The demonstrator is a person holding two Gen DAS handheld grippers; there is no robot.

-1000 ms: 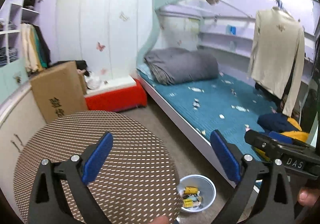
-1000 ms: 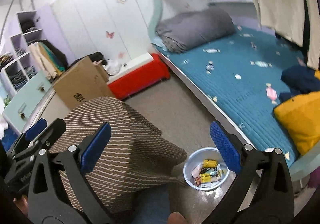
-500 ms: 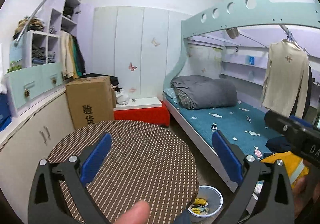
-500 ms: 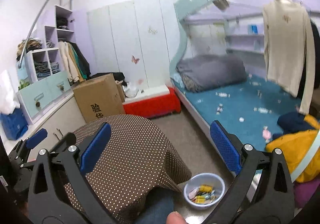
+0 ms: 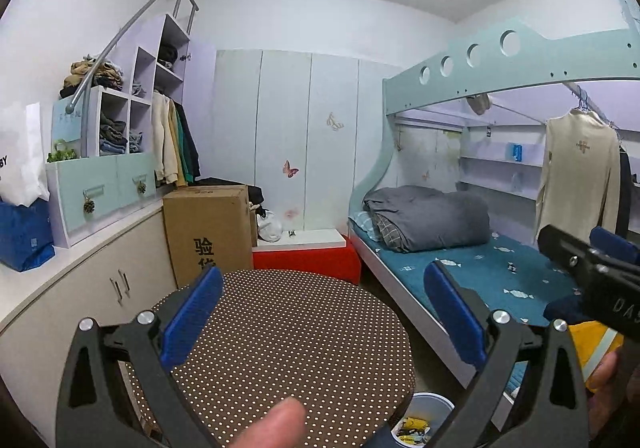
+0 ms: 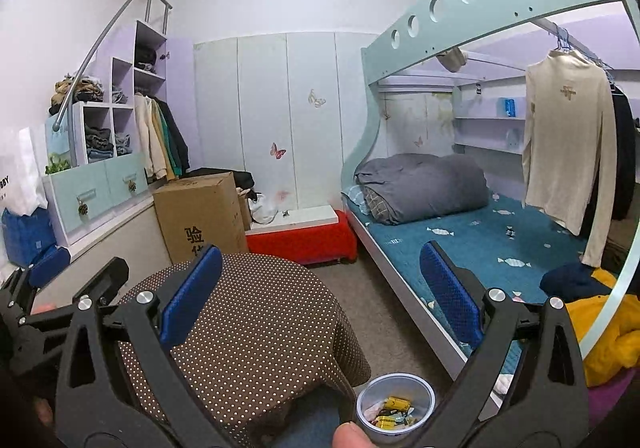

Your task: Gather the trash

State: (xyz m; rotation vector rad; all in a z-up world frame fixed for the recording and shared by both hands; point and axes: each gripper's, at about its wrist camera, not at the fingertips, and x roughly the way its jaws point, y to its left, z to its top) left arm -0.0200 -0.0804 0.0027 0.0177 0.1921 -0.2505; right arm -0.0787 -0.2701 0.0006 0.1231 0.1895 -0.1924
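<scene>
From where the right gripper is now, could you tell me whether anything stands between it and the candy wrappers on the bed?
Nothing visible does. The right gripper, open and empty, faces the wrappers on the blue bedspread across bare floor; the table lies lower left.

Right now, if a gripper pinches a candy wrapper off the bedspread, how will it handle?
Probably very light and floppy: each candy wrapper lies flat on the bedspread. Likely crinkly and slippery, so a shallow pinch could miss. It shouldn't roll.
</scene>
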